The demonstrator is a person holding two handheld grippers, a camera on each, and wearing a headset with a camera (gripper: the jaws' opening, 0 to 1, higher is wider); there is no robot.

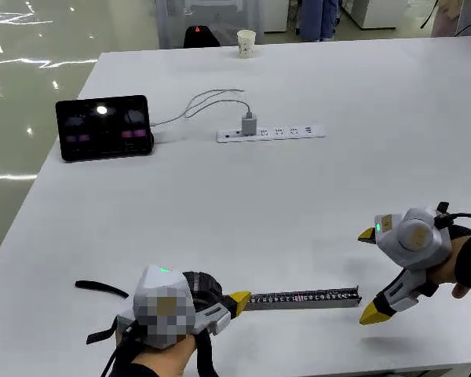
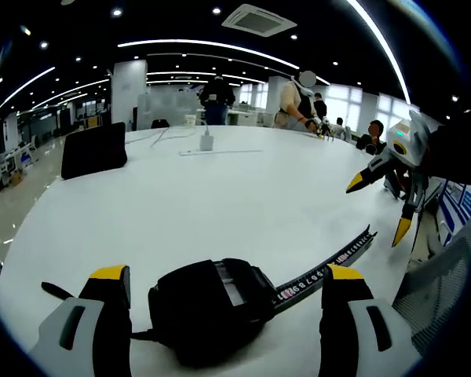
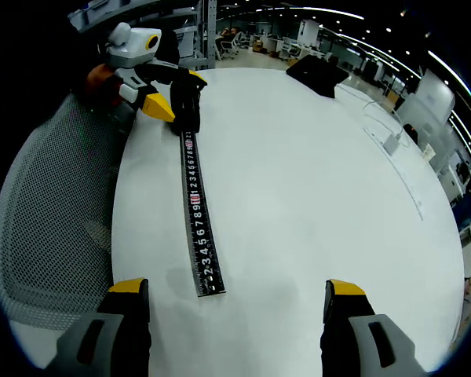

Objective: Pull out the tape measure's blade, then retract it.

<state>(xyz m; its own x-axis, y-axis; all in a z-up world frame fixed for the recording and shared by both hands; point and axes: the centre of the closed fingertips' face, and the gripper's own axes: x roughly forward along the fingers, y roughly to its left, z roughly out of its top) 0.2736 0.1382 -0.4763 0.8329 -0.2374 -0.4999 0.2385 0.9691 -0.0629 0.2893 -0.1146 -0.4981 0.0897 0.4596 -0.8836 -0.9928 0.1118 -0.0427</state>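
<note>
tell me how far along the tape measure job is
Pull-out looks done: the blade lies extended flat on the table from the black case. In hand: the left gripper straddles the case, jaws open; the right gripper hangs open by the blade's tip, not holding it. Left: retracting the blade.

The tape measure's case [image 2: 208,310] is black, and its blade [image 3: 196,212] is black with white numerals and one red marking partway along. The left tool [image 2: 228,275] and the right tool [image 3: 237,287] are pale grey with yellow tips. The counter [image 1: 298,196] is plain white, the tablet [image 1: 104,127] black with purple patches.
</note>
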